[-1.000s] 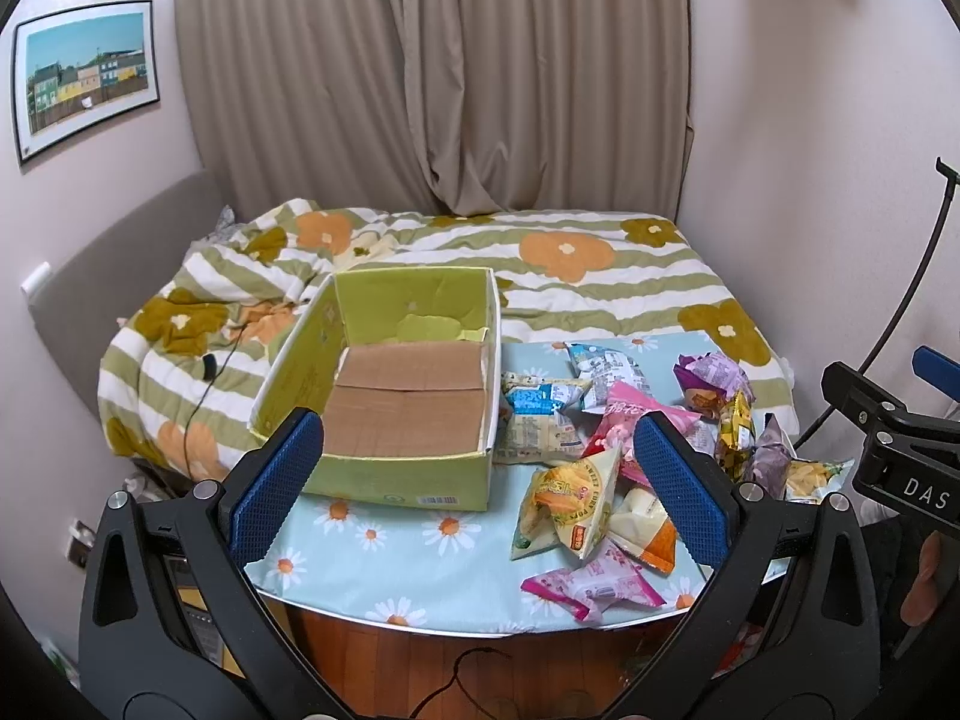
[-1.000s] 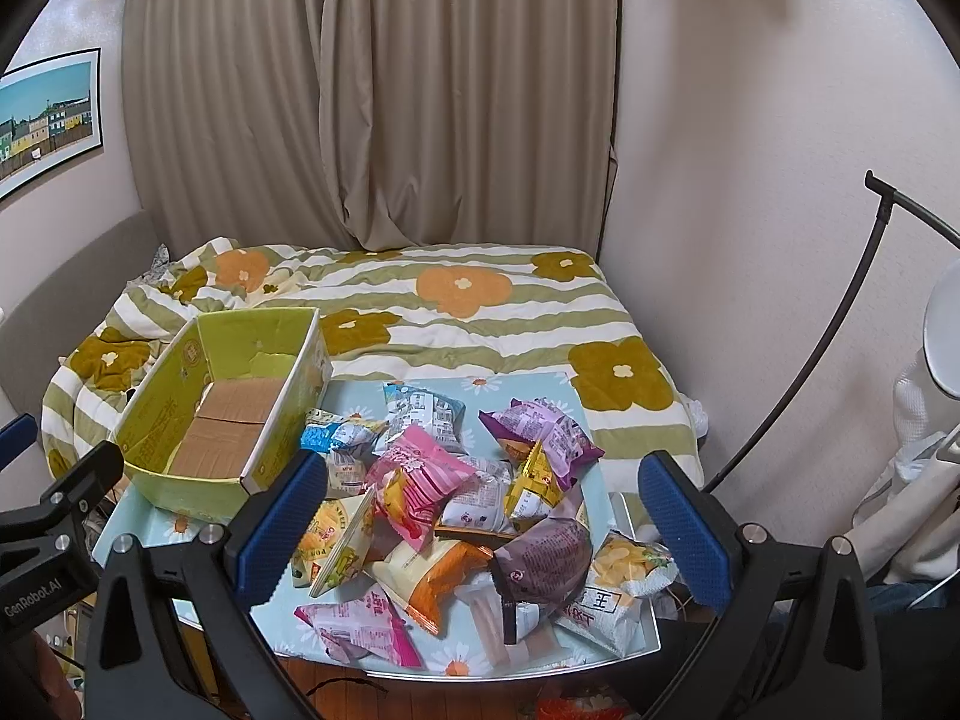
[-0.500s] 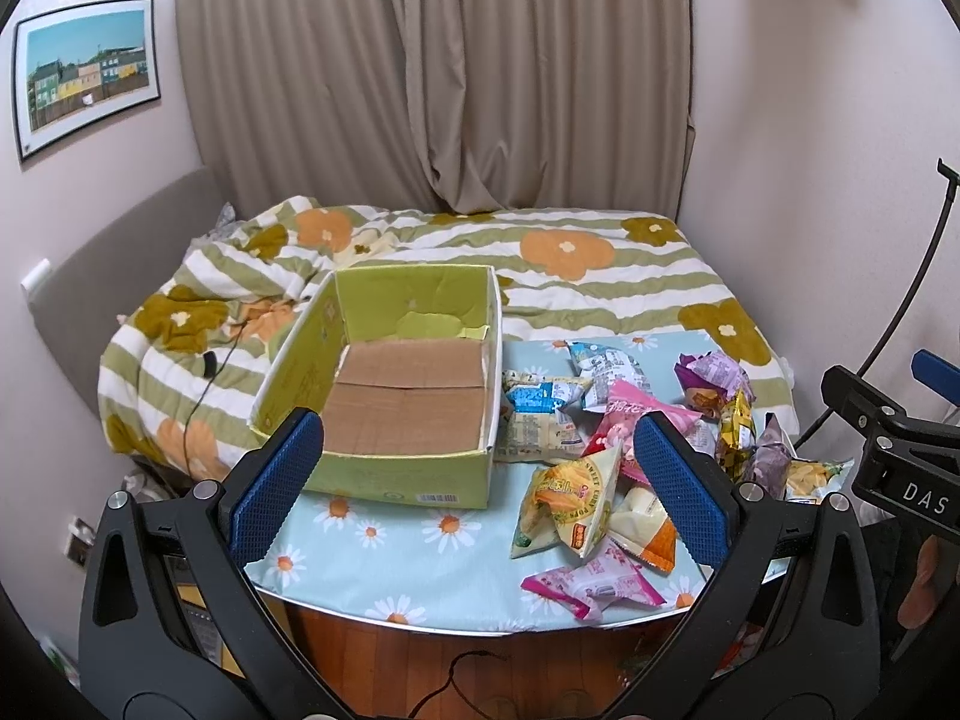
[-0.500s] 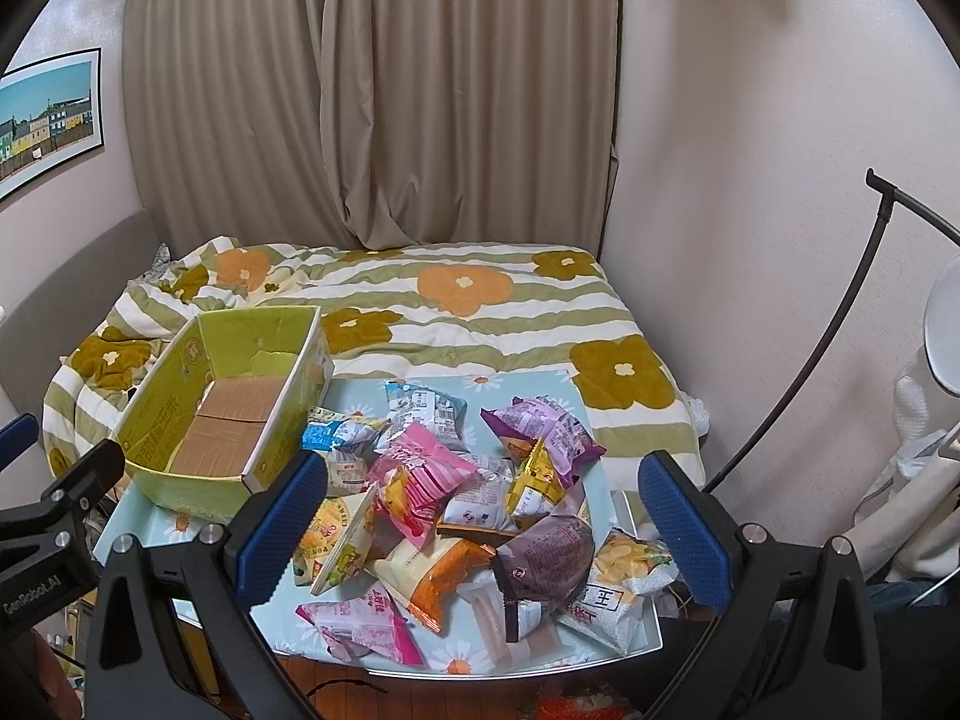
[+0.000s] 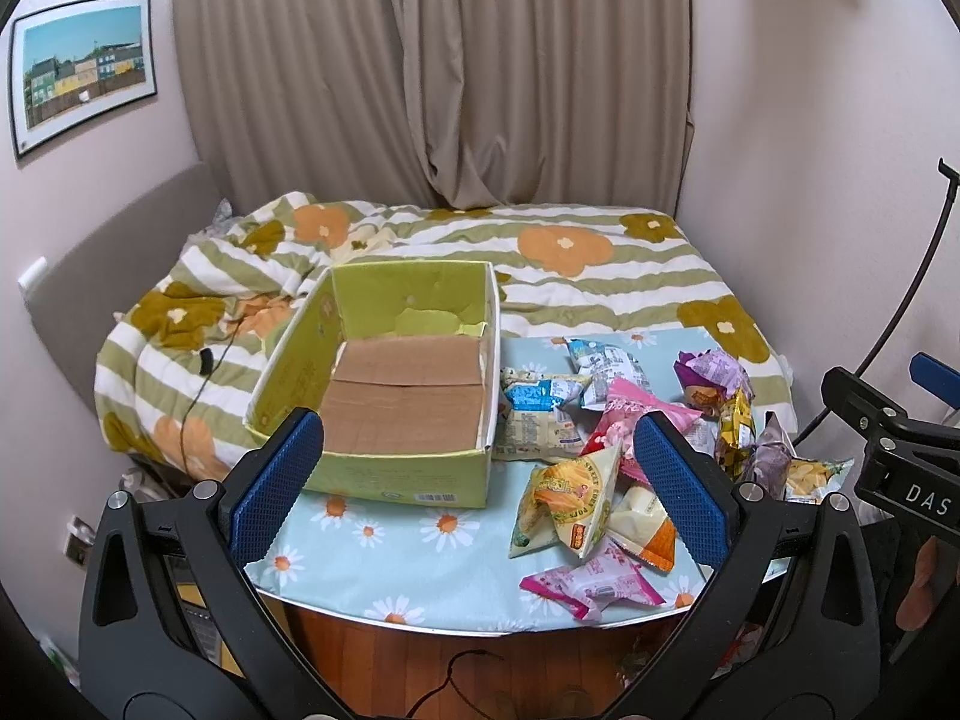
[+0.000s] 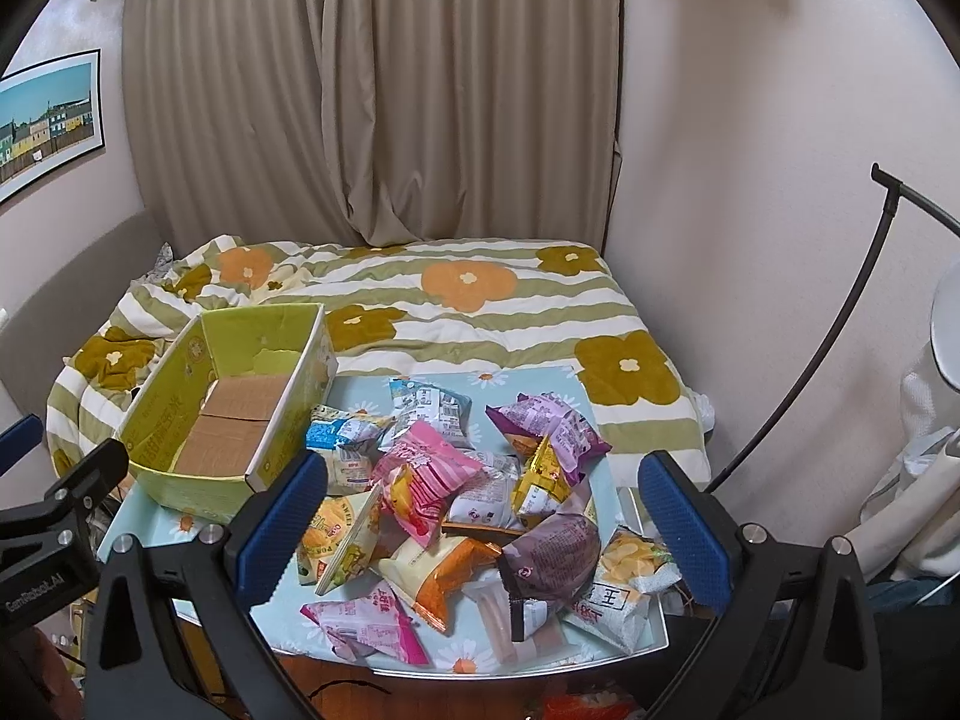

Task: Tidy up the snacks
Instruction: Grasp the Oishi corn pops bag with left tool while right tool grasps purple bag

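An empty green cardboard box [image 5: 384, 468] [image 6: 180, 414] with a brown floor stands on the left of a small table with a daisy-print cloth [image 5: 420, 546] [image 6: 468, 657]. A heap of several snack packets lies on the right: a yellow corn-puff bag [image 5: 570, 495] [image 6: 339, 534], a pink packet [image 5: 591, 585] [image 6: 366, 618], a purple bag [image 6: 555, 552], a blue-white packet [image 5: 540, 393]. My left gripper [image 5: 480, 489] hovers open before the table's front edge, nothing between its blue pads. My right gripper [image 6: 480, 522] hangs open above the heap's near side.
A bed with a green-striped flowered quilt [image 5: 540, 264] lies right behind the table. Curtains [image 5: 432, 72] cover the back wall. A black curved stand [image 6: 840, 312] rises at the right by the wall. The right gripper's body [image 5: 888, 450] shows at the left view's right edge.
Almost nothing: both grippers stay open and nearly still, with only a slight drift of the views. No packet has moved.
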{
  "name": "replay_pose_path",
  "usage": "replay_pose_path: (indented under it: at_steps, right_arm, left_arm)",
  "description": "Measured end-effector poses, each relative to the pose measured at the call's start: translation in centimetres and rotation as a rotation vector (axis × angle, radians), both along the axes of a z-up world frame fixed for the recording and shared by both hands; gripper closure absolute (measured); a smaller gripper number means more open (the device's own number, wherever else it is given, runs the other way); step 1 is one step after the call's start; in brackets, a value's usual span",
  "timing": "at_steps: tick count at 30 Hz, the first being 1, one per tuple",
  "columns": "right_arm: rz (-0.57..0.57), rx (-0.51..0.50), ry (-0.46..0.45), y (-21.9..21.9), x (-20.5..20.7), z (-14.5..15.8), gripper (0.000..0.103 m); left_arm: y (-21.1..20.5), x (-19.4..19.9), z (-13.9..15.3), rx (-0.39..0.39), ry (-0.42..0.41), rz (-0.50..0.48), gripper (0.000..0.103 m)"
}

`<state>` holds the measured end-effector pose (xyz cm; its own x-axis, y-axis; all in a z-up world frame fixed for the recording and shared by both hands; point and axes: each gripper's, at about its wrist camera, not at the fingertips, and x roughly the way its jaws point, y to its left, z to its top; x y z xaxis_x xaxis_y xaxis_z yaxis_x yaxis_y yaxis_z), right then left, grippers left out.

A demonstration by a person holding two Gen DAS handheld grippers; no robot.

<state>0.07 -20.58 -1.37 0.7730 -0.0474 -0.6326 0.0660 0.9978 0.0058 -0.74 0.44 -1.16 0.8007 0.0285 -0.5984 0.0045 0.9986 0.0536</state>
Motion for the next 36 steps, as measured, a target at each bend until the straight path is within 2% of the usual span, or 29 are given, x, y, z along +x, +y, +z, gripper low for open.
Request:
replay_pose_path:
  at_steps: [5, 9, 13, 17, 21, 26, 36]
  right_arm:
    - [-0.006, 0.001, 0.004, -0.2, -0.7, -0.4, 0.000]
    - [-0.057, 0.008, 0.041, -1.7, -1.5, -1.3, 0.000]
    - [-0.138, 0.008, 0.102, -3.5, -2.1, -3.3, 0.000]
    - [-0.174, 0.001, 0.141, -5.4, -2.2, -5.5, 0.000]
    - [-0.151, 0.037, 0.185, -7.3, -1.2, -8.6, 0.000]
    - [-0.072, 0.059, 0.224, -8.2, 0.6, -12.1, 0.000]
    - [0.086, -0.022, 0.272, -7.5, 4.6, -17.4, 0.000]
  left_arm:
    - [-0.3, 0.9, -0.7, -0.008, 0.049, -0.032, 0.000]
    - [-0.8, 1.8, -2.0, -0.010, 0.101, -0.085, 0.000]
    - [-1.7, 2.8, -4.8, -0.022, 0.171, -0.160, 0.000]
    - [-3.0, 4.3, -8.2, -0.013, 0.227, -0.185, 0.000]
    - [-4.9, 5.6, -11.7, -0.005, 0.257, -0.173, 0.000]
    - [-6.9, 7.2, -15.3, 0.052, 0.277, -0.145, 0.000]
    - [-8.9, 11.3, -21.4, 0.163, 0.327, -0.087, 0.001]
